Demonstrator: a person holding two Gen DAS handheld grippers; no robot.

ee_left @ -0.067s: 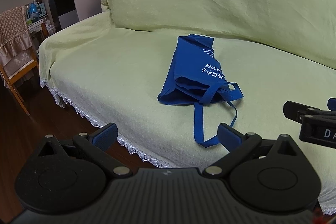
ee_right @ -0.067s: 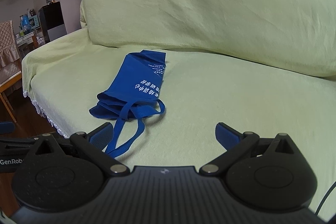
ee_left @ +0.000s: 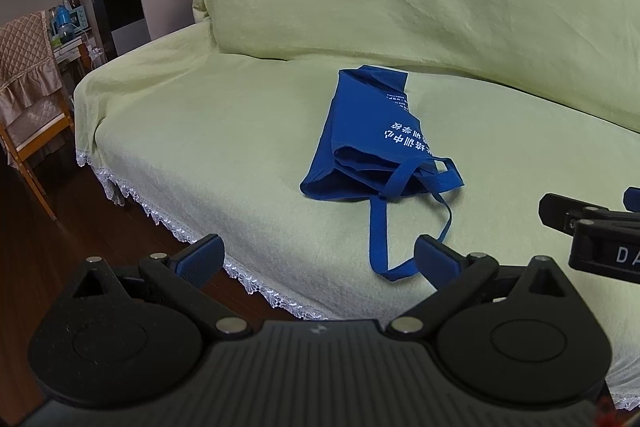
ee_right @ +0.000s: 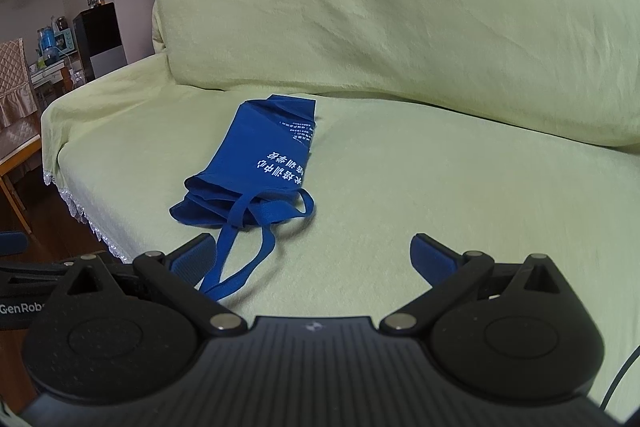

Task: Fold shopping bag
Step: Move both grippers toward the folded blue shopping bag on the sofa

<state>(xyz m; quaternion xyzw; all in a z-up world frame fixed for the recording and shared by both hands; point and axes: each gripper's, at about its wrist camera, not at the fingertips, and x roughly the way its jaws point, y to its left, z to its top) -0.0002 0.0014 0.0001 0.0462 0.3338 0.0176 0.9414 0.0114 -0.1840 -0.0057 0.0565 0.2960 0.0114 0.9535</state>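
The blue fabric shopping bag with white printed lettering (ee_left: pixel 372 143) lies loosely folded lengthwise on the pale green cloth-covered sofa seat (ee_left: pixel 200 147), ahead of both tools and touched by neither. Its two long blue strap handles (ee_left: pixel 400 223) trail toward the front, one loop ending just ahead of the left hand-held gripper (ee_left: pixel 318 259), near its right finger. From the right hand-held gripper (ee_right: pixel 312 255) the bag sits ahead and to the left, the strap loop (ee_right: pixel 240 259) running close beside its left finger. Both hand-held grippers stand wide apart with nothing between the pads.

Risks, as I judge them: the loose straps could snag on a finger during the approach and drag the bag out of shape. Pinching only the top layer would let the layers beneath slide apart. The soft sofa cover could get caught together with the bag.
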